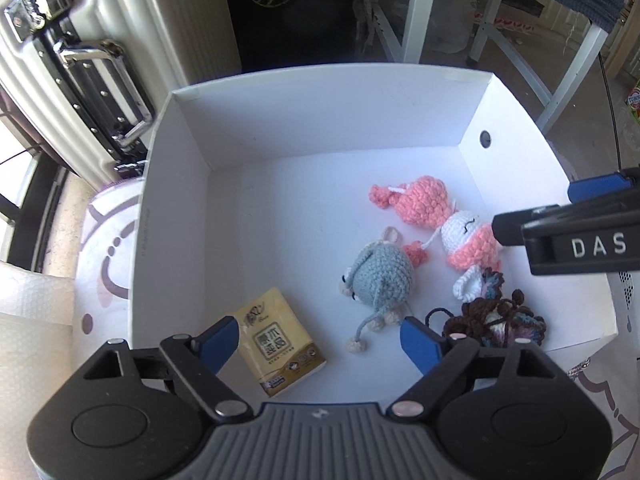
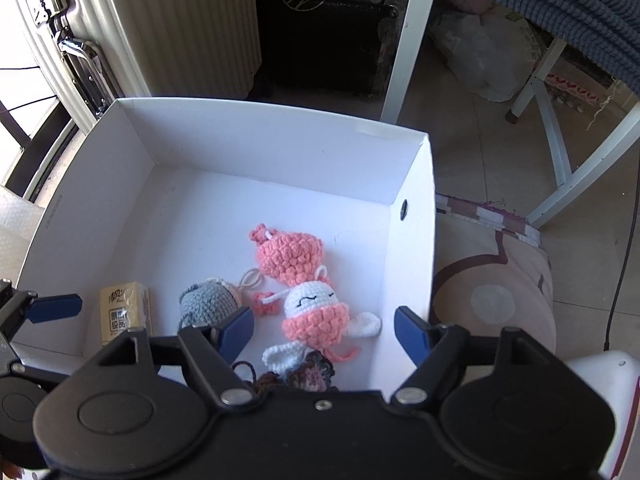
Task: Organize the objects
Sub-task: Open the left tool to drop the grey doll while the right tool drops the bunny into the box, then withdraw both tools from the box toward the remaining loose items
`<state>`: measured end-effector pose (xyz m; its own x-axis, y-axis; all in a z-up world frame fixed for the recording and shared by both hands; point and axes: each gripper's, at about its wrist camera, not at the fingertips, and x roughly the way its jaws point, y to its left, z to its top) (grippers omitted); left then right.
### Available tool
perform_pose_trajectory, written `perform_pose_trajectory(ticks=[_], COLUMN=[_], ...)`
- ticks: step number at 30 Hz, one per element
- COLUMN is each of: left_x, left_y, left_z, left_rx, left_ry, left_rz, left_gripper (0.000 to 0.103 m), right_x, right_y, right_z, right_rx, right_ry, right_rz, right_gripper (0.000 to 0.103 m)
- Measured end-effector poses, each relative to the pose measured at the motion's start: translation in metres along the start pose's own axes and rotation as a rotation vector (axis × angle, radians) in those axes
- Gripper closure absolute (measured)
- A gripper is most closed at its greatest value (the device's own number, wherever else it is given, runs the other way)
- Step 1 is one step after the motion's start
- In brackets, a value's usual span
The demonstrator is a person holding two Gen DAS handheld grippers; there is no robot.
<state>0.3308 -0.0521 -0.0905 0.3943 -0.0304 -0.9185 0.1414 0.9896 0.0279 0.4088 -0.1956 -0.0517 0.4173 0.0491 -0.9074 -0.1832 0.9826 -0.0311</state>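
Observation:
A white cardboard box (image 1: 192, 184) (image 2: 100, 168) holds several things: a yellow tissue pack (image 1: 278, 346) (image 2: 125, 312), a grey crocheted mouse (image 1: 380, 276) (image 2: 206, 302), a pink crocheted toy (image 1: 420, 204) (image 2: 290, 256), a white-and-pink crocheted doll (image 1: 468, 240) (image 2: 316, 312) and a dark multicoloured yarn piece (image 1: 496, 320) (image 2: 308, 376). My left gripper (image 1: 320, 342) is open and empty above the box's near edge, over the tissue pack and mouse. My right gripper (image 2: 324, 332) is open and empty above the doll; it shows at the right edge of the left wrist view (image 1: 568, 236).
A ribbed white suitcase (image 1: 80, 64) (image 2: 120, 40) stands behind the box at the left. The box rests on a patterned cushion (image 1: 104, 264) (image 2: 492, 280). White table legs (image 2: 552, 140) and a tiled floor lie at the back right.

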Motion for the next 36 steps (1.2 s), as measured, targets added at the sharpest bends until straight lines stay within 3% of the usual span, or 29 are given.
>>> perform_pose_trajectory(ticks=[7, 14, 36], left_x=[-0.028, -0.055, -0.14], left_y=[0.011, 0.019, 0.023], left_z=[-0.001, -0.01, -0.043], left_rx=[-0.04, -0.082, -0.124], left_ry=[-0.033, -0.058, -0.16], left_rz=[0.007, 0.016, 0.031], left_gripper=[0.003, 0.0, 0.0], right_x=[-0.024, -0.054, -0.143], right_y=[-0.001, -0.002, -0.002], right_z=[-0.005, -0.016, -0.067], right_rx=[0.025, 0.038, 0.117], right_ry=[-0.039, -0.081, -0.171], right_rz=[-0.007, -0.026, -0.03], right_gripper=[0.01, 0.0, 0.0])
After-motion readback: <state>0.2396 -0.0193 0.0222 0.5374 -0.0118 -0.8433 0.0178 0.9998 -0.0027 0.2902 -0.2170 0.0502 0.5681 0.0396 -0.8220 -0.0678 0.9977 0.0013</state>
